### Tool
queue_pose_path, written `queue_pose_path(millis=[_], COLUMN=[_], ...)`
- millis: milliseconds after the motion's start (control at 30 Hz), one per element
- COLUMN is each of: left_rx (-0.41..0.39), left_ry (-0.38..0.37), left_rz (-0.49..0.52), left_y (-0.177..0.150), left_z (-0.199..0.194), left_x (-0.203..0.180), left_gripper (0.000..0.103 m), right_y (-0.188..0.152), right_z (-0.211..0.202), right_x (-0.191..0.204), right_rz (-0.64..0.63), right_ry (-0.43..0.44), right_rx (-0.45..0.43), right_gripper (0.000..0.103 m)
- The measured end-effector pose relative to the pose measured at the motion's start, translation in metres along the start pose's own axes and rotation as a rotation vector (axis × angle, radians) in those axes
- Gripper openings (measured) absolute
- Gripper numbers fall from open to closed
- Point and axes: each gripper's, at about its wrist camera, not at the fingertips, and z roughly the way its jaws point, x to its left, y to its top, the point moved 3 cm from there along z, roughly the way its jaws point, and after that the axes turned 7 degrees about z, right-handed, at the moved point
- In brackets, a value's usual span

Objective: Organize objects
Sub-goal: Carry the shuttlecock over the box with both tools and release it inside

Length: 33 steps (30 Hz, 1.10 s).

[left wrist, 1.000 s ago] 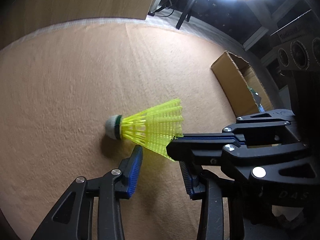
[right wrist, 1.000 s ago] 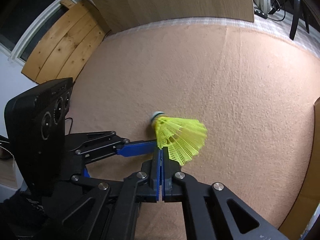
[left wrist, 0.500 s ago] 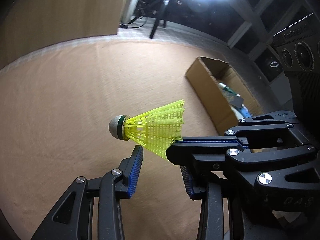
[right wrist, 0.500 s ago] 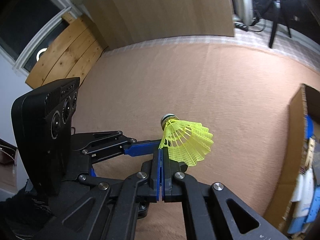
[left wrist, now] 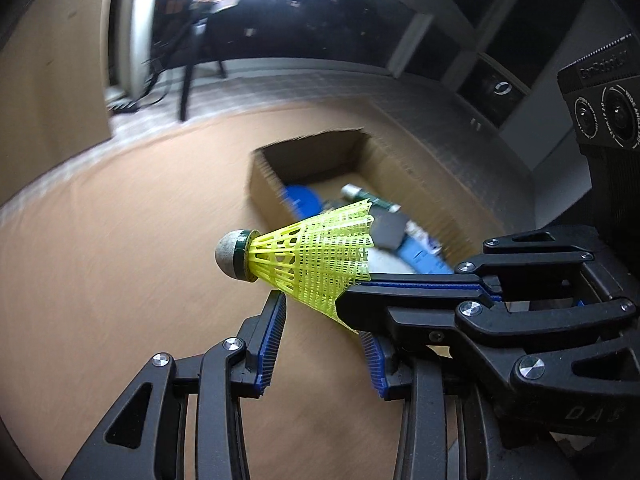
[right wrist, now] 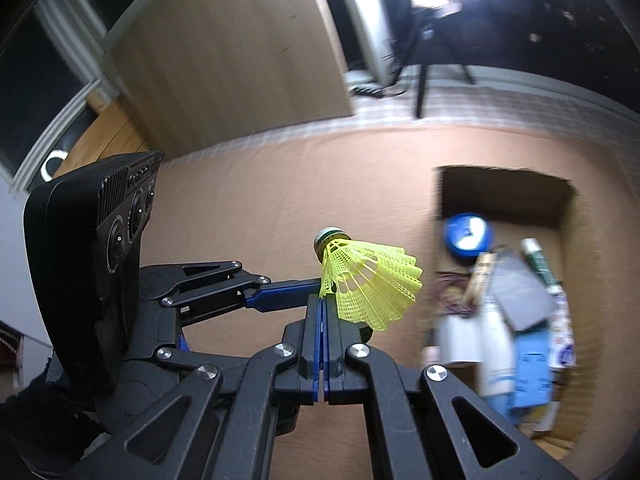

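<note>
Shuttlecock (left wrist: pixel 308 258) in neon yellow plastic hangs clear of the tan carpet (left wrist: pixel 112 260) in the left wrist view, its skirt rim pinched by the right gripper (left wrist: pixel 352 308), which reaches in from the right edge with jaws pressed together. A second ago the same shuttlecock lay on its side on the carpet; it is now airborne, cork nose pointing left. The left gripper (left wrist: pixel 324 344) stands beneath it, fingers (left wrist: pixel 270 344) part-way apart and holding nothing. Behind, an open cardboard box (left wrist: pixel 264 176) has swung into the centre of the frame, having sat at the far right edge a second earlier; blurred items lie inside, among them a blue disc-shaped thing (left wrist: pixel 302 200).

From the right wrist view, the right gripper (right wrist: pixel 323 300) is closed tight on the lower edge of the shuttlecock (right wrist: pixel 368 280) skirt, cork tilted up and away. The left gripper's blue finger (right wrist: pixel 280 294) juts in from the left, just beside the skirt, though contact cannot be confirmed. The cardboard box (right wrist: pixel 500 192), cut off at the frame edge half a second ago, now shows in full to the right, already crowded with blurred clutter. The lift is apparently done and the carry toward the box under way, with the drop still ahead.
</note>
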Motion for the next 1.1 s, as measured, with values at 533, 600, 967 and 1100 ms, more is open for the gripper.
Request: queue_pose_path(millis=[533, 600, 967, 1100], left_rx=[0.025, 0.029, 0.061, 0.071], left_ry=[-0.032, -0.029, 0.013, 0.029], left_rz=[0.078, 0.082, 0.068, 0.063], left_y=[0.078, 0.082, 0.093, 0.09], left_z=[0.073, 0.08, 0.106, 0.106], left_x=[-0.051, -0.052, -0.045, -0.036], left_gripper=[0.04, 0.04, 0.068, 0.073], right_y=[0.038, 0.043, 0.054, 0.054], right_z=[-0.028, -0.027, -0.022, -0.027], right_x=[-0.094, -0.101, -0.128, -0.133], right_rz=[0.108, 0.114, 0.138, 0.146], right_ry=[-0.107, -0.112, -0.135, -0.182], right_rx=[-0.089, -0.088, -0.073, -0.107], right_gripper=[0.001, 0.001, 0.016, 0.055])
